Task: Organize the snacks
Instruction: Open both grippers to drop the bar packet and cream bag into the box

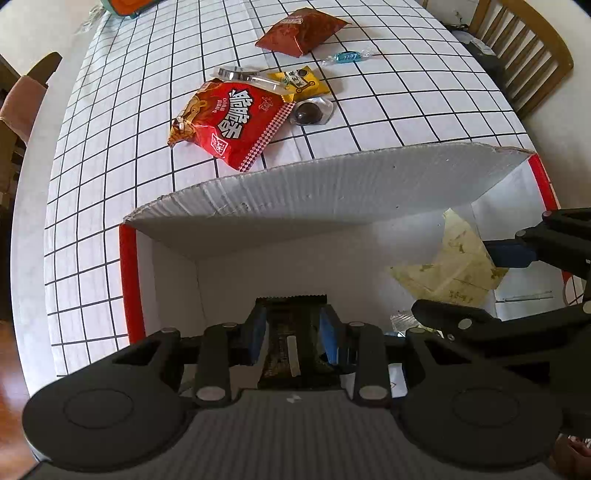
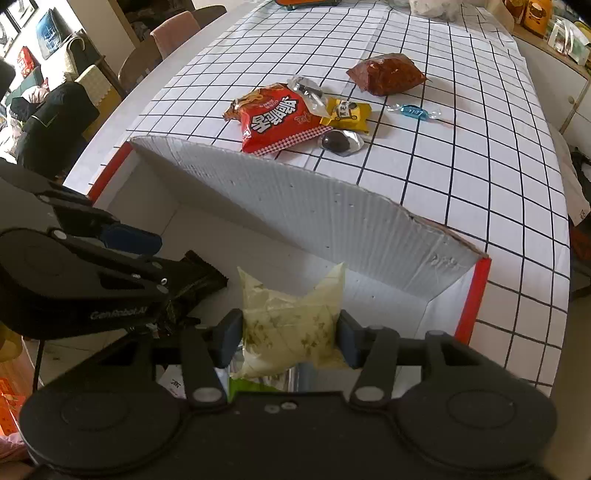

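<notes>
My left gripper (image 1: 292,332) is shut on a dark brown snack packet (image 1: 291,350) and holds it over the open white cardboard box (image 1: 295,192) with red edges. My right gripper (image 2: 289,338) is shut on a pale yellow-green snack pouch (image 2: 291,321), also over the box (image 2: 332,221). Each gripper shows in the other's view, the right one (image 1: 480,284) and the left one (image 2: 147,258). Beyond the box on the checked tablecloth lie a red noodle-snack bag (image 1: 229,122), a yellow packet (image 1: 299,81), a dark round sweet in clear wrap (image 1: 308,112), a blue candy (image 1: 347,56) and a red-brown bag (image 1: 299,31).
A silver foil packet (image 1: 243,75) lies behind the red bag. A wooden chair (image 1: 524,48) stands at the table's right side, another chair (image 1: 26,99) at the left. A sideboard with bags (image 2: 546,26) is beyond the table's far right.
</notes>
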### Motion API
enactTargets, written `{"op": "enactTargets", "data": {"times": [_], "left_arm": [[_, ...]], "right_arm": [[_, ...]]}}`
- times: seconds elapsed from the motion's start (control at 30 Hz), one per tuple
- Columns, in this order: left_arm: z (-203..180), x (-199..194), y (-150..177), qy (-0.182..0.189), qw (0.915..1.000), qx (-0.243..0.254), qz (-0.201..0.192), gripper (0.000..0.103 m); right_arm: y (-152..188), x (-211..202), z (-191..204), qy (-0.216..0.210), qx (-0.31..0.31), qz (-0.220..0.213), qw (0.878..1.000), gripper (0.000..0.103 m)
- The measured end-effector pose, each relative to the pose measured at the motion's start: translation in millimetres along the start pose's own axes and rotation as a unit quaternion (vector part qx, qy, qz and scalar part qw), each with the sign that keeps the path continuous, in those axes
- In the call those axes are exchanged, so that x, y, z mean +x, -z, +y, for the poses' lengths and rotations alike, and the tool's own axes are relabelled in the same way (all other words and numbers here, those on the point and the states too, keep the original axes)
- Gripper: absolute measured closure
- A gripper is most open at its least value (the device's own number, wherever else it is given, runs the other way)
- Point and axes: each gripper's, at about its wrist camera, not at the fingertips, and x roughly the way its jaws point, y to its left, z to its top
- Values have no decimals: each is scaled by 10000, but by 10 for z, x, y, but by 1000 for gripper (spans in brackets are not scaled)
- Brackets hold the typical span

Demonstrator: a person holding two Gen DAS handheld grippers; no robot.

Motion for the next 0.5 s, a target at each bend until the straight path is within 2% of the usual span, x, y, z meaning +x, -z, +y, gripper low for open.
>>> {"op": "enactTargets", "data": {"times": [0.2,0.3,0.43,0.5], "left_arm": [[17,-47,3,-4,9999,-3,-128,70],[42,-78,7,35,9998,-71,-207,58],[45,-144,29,33,9994,-47,-341,58],[55,-176,40,23,9992,-45,-384,52]], "right_arm": [[8,-45,33,-39,-22,-11,10000,45],[9,-99,30,-93,4,-72,9999,41],[30,-171,19,-163,32,-109,9998,38],[45,-215,16,-208,33,-135,9997,38]]}}
